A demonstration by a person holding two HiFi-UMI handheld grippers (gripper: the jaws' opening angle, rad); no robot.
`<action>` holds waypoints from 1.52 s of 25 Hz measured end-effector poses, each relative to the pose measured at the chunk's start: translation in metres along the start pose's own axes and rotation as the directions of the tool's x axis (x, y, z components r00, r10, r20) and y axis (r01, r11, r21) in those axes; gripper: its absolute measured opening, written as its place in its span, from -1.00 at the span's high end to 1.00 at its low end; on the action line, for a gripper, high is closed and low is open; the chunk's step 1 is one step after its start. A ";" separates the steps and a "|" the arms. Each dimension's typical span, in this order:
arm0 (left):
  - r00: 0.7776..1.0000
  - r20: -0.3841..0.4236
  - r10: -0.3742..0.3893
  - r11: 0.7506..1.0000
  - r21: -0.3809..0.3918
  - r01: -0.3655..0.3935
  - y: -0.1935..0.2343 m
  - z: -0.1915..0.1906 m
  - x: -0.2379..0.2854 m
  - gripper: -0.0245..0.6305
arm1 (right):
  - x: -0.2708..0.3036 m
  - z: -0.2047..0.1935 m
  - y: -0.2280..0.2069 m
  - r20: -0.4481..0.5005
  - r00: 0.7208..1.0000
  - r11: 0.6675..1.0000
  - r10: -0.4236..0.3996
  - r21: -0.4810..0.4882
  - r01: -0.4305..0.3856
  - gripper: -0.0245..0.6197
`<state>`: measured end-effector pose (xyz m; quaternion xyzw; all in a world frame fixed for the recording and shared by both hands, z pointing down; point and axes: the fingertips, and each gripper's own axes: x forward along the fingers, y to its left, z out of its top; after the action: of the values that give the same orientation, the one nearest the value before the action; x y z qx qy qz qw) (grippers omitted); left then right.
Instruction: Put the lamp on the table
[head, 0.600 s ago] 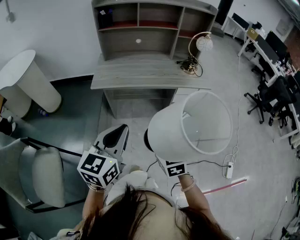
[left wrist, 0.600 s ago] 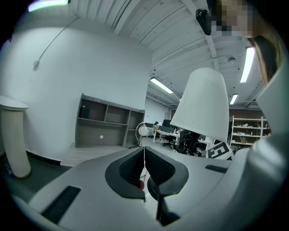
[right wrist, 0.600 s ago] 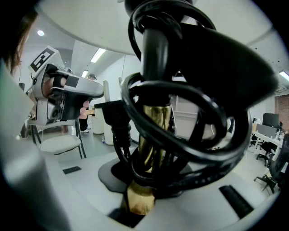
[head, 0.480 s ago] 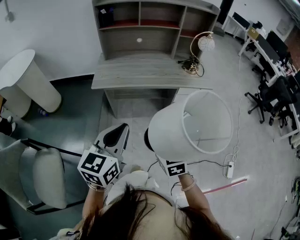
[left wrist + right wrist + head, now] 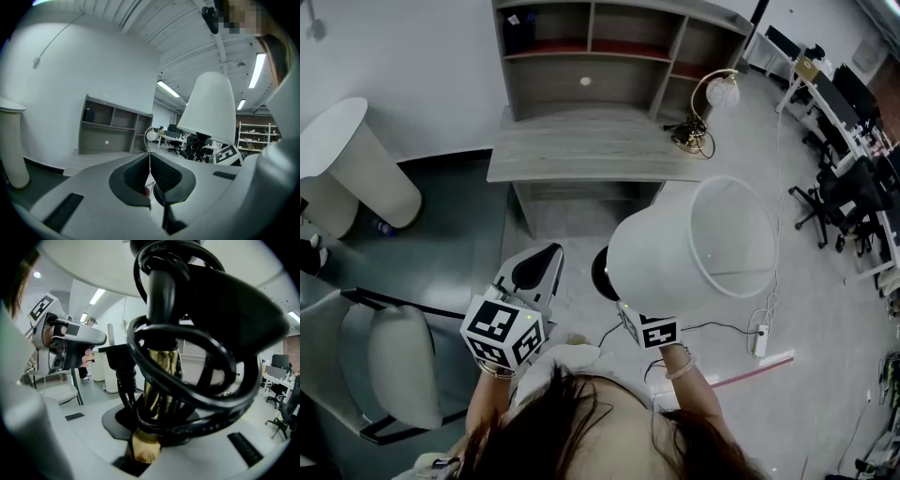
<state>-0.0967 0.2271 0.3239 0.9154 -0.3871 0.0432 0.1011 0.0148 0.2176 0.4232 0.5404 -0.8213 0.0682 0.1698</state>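
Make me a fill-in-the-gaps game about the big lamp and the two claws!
The lamp shade is coloured ___.
The cord wound round the lamp's golden stem is coloured ___.
The left claw is shut and holds ___.
The right claw is shut on that golden ___.
Missing words: white; black; nothing; stem.

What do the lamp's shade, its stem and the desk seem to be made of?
The shade: probably white fabric or paper, matte, evenly pale. The stem: likely brass-coloured metal, glossy, with bright reflections. The desk: grey wood-look board, streaky grain; perhaps laminate.
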 end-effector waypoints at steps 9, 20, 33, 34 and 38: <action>1.000 -0.011 -0.004 1.000 -0.016 0.004 0.028 -0.001 0.008 0.89 | 0.018 0.007 -0.013 -0.019 0.999 0.998 -0.051 0.021 0.051 0.60; 1.000 -0.030 0.006 0.999 -0.031 -0.007 0.053 -0.001 0.049 0.89 | 0.056 0.013 -0.041 -0.020 0.999 0.998 -0.046 0.040 0.047 0.60; 0.999 -0.035 0.036 0.999 -0.022 -0.036 0.075 0.020 0.138 0.89 | 0.114 0.022 -0.111 -0.032 0.999 0.999 -0.016 0.029 0.017 0.60; 0.999 -0.036 0.040 0.999 -0.022 -0.041 0.076 0.022 0.143 0.89 | 0.118 0.024 -0.116 -0.032 0.999 0.999 -0.014 0.028 0.015 0.60; 0.997 -0.040 0.059 0.998 -0.024 -0.060 0.078 0.027 0.165 0.89 | 0.130 0.028 -0.135 -0.029 1.000 1.000 0.003 0.024 -0.002 0.60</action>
<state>-0.0381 0.0526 0.3356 0.9010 -0.4129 0.0594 0.1189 0.0857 0.0418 0.4336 0.5404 -0.8184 0.0863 0.1751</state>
